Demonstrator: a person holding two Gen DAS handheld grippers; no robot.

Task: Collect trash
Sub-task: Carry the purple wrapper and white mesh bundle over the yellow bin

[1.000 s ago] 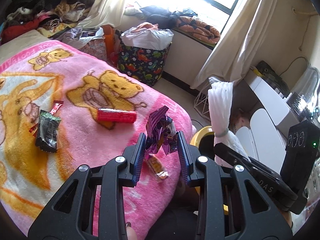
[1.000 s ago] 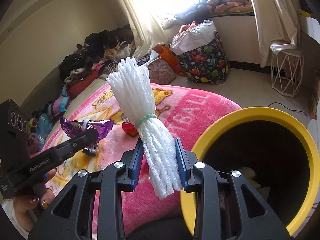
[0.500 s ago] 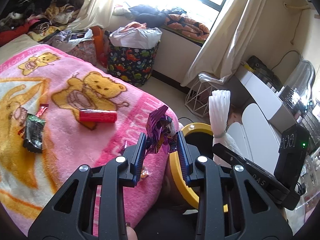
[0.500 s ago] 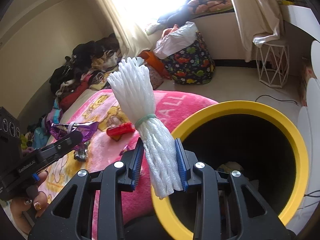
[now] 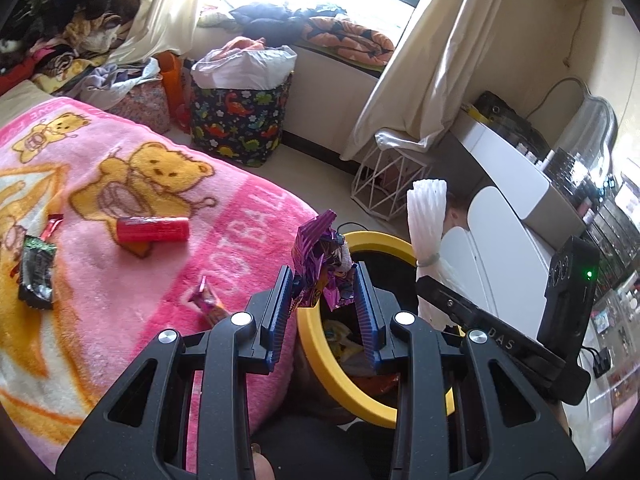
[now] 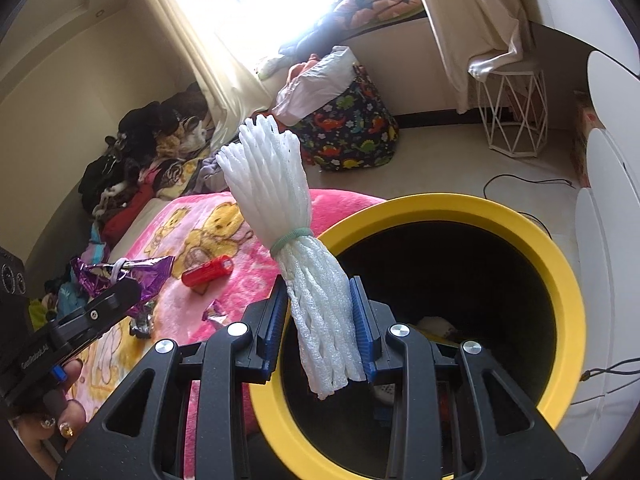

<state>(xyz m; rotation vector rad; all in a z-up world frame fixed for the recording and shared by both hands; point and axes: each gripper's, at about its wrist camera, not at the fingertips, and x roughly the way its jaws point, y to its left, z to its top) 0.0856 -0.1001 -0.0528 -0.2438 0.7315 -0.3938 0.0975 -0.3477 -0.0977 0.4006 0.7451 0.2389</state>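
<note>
The yellow-rimmed trash bin [image 6: 560, 264] has a dark, round interior whose contents are hard to make out, and the black claw frames cut off its near rim. The left claw [image 5: 324, 292] pinches a crinkled purple foil wrapper [image 5: 316, 256] above the bin's edge. The right claw [image 6: 320, 316] pinches a ribbed white foam net bundle [image 6: 280, 192], banded at its waist, over the opening, while a red cylindrical wrapper [image 5: 152, 229] lies on the fuzzy pink bear blanket [image 5: 100, 300].

**Readable lettering**

The fleecy pink bear-print blanket [image 5: 120, 280] on the bed carries large pale letters near its foot edge, partly legible as "BALL". The black right gripper [image 5: 500, 344] shows "DAS" in white on its side. The black left gripper [image 6: 60, 344] bears white print, apparently "GenRobot.AI". Wrapper print is unreadable.
</note>
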